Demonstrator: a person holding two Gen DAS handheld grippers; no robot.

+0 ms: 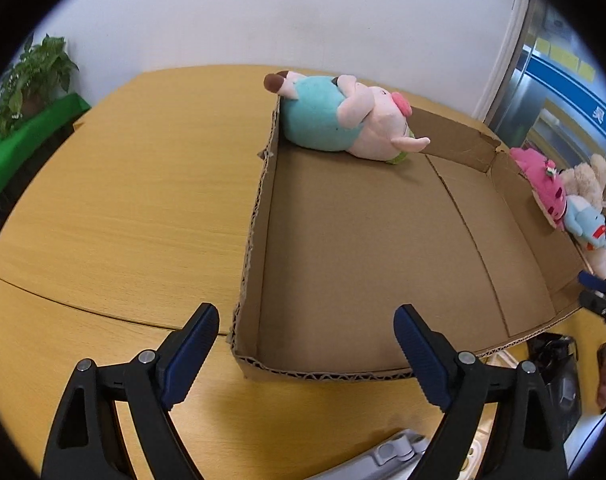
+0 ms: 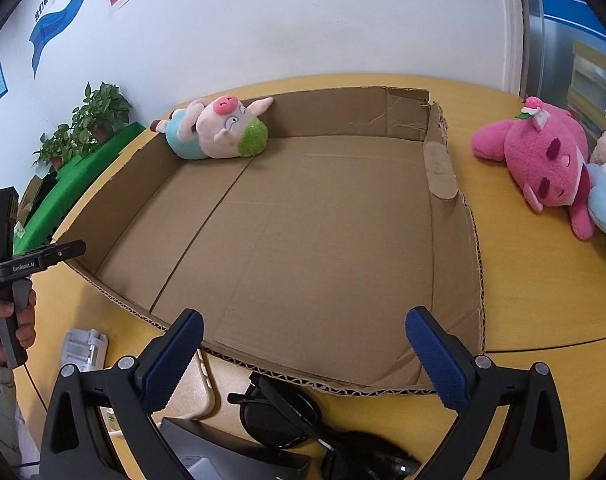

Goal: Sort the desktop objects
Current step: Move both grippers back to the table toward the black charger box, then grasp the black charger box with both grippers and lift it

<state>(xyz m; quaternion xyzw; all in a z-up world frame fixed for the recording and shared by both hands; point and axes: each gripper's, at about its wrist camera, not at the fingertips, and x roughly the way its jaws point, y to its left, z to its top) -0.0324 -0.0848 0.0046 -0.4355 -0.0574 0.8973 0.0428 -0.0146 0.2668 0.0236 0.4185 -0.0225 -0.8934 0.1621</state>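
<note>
A round wooden table (image 2: pixel 535 280) carries a shallow cardboard tray (image 2: pixel 455 184) with low, ragged walls. Leafy potted plants (image 2: pixel 99 116) stand on a green-covered ledge (image 1: pixel 7 152) at the far left, against a white wall. On the near edge of the table, in front of the tray, lie a white plastic device (image 2: pixel 83 350) and black sunglasses (image 2: pixel 287 416), with a dark flat object beside them that cannot be made out. Nothing lies between either gripper and the tray floor.

The left gripper (image 1: pixel 307 350) tilts downward at the tray's near left corner, its 2 blue-padded fingers (image 1: pixel 191 350) spread wide and empty, 1 outside the left wall and 1 above the tray floor. In the right wrist view a hand (image 2: pixel 11 320) wraps its grey handle at the far left. The right gripper (image 2: pixel 305 354) also tilts downward over the tray's near wall, jaws apart with nothing between them.

A plush pig (image 2: pixel 219 128) in a teal shirt, with a pink snout and a green tuft, lies on its side in the tray's far left corner, leaning on the walls. Outside the tray, on the table to the right, lie 1 pink plush (image 2: pixel 543 160), 1 light blue plush (image 2: pixel 605 204) touching it, and a beige plush (image 1: pixel 587 176) behind them.
</note>
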